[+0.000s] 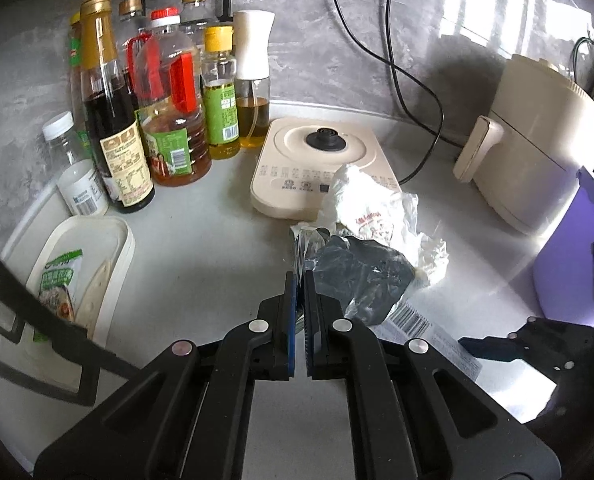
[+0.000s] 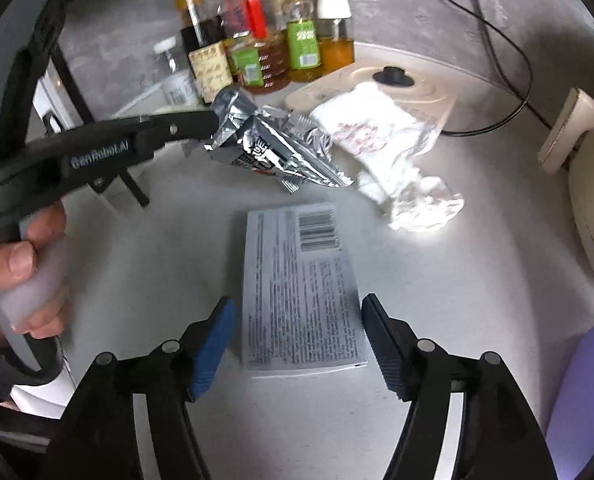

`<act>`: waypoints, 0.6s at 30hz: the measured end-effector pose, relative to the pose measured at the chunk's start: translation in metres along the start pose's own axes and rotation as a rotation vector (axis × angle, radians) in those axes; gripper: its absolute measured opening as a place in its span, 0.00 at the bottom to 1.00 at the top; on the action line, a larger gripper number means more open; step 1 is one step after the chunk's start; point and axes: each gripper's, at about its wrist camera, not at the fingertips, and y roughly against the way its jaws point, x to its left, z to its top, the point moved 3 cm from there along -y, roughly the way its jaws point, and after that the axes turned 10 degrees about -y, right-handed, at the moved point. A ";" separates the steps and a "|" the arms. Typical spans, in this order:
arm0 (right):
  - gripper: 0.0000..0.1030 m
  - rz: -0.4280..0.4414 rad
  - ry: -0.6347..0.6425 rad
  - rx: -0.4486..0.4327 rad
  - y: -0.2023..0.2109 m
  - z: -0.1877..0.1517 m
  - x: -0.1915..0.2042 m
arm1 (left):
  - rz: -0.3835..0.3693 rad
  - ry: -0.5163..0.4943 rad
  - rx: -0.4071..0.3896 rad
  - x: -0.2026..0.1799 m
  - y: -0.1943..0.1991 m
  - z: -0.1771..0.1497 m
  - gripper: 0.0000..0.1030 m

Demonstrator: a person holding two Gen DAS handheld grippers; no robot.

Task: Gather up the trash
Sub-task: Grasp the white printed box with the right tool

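My left gripper (image 1: 300, 276) is shut on the edge of a crumpled silver and black foil wrapper (image 1: 357, 272) and holds it just above the counter; the right wrist view shows the wrapper (image 2: 273, 148) hanging from that gripper (image 2: 213, 120). A crumpled white tissue with red print (image 1: 373, 208) lies behind it, partly on a kettle base; it also shows in the right wrist view (image 2: 381, 132). A flat printed leaflet with a barcode (image 2: 301, 284) lies on the counter between the open fingers of my right gripper (image 2: 297, 316).
Several oil and sauce bottles (image 1: 157, 100) stand at the back left. A cream kettle base (image 1: 317, 160) with a black cord sits mid-counter. A cream air fryer (image 1: 537, 140) stands right. A white tray (image 1: 85, 268) lies left. A purple bag (image 1: 577, 248) is at right.
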 end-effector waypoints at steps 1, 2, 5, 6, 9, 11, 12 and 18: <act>0.62 -0.011 -0.002 0.010 -0.004 -0.001 0.000 | 0.000 0.000 0.002 0.000 0.000 -0.001 0.04; 0.62 -0.017 -0.011 0.019 -0.008 -0.003 -0.001 | -0.002 0.000 0.002 -0.001 0.001 -0.002 0.04; 0.61 -0.019 -0.030 0.000 -0.002 -0.001 -0.004 | -0.011 0.001 -0.006 -0.004 0.005 -0.001 0.04; 0.61 -0.023 -0.028 -0.014 0.002 -0.001 -0.004 | -0.016 0.002 -0.012 -0.005 0.007 0.001 0.04; 0.61 -0.042 -0.025 -0.068 0.023 0.006 -0.005 | -0.027 -0.002 -0.042 -0.009 0.017 0.009 0.04; 0.61 -0.056 -0.036 -0.102 0.037 0.011 -0.008 | -0.037 -0.002 -0.066 -0.012 0.024 0.017 0.04; 0.61 -0.062 -0.042 -0.118 0.044 0.013 -0.010 | -0.040 -0.004 -0.077 -0.014 0.028 0.021 0.04; 0.61 -0.086 -0.073 -0.210 0.087 0.023 -0.021 | -0.072 -0.008 -0.164 -0.024 0.052 0.048 0.04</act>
